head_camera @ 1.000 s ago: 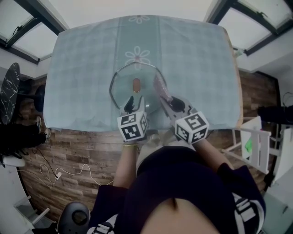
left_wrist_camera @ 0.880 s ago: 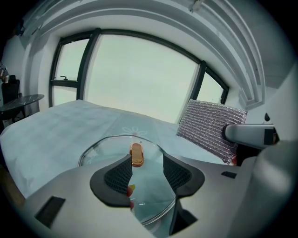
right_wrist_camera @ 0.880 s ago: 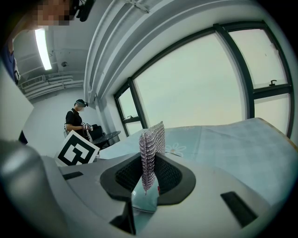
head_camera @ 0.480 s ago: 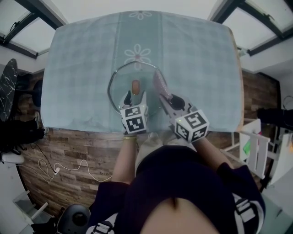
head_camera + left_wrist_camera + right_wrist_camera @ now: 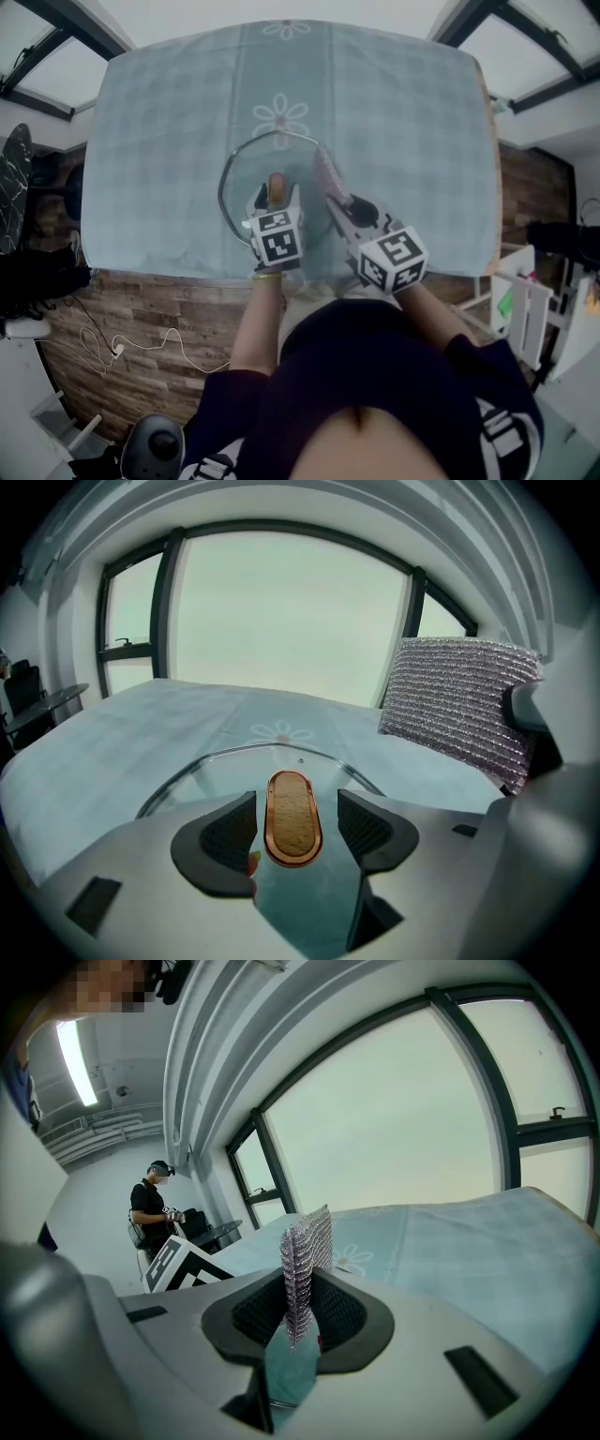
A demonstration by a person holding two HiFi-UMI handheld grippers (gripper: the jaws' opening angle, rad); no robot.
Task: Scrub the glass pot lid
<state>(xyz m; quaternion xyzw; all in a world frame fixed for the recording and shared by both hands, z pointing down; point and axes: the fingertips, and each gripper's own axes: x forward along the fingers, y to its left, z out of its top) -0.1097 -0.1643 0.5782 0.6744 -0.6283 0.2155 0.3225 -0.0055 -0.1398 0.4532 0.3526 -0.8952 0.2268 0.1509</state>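
While the head view looks steeply down on the pale tablecloth point(image 5: 403, 141), the glass pot lid point(image 5: 242, 173) lies flat near the table's middle, a little toward 6 o'clock. The left gripper point(image 5: 274, 199) reaches in from the lid's 6 o'clock edge, its jaws spread on either side of the wooden knob point(image 5: 277, 184). The right gripper point(image 5: 343, 208) holds a silvery scouring cloth point(image 5: 328, 175) upright by the lid's 3 o'clock rim. Whether the cloth touches the glass cannot be told from here. Against the earlier head frames, the left gripper has advanced from the lid's near rim to its centre, and its jaws have just been opening. The left gripper view adds what the top view cannot: the left gripper point(image 5: 295, 832) stands wide open, the knob point(image 5: 293, 817) sits between its pads with a gap on each side, and the cloth point(image 5: 464, 705) hangs at 2 o'clock. The right gripper view shows the right gripper point(image 5: 300, 1312) clamped tight on the cloth point(image 5: 305, 1251), the left gripper's marker cube point(image 5: 183, 1265) at 9 o'clock, and a person point(image 5: 150, 1208) standing far off beyond it.
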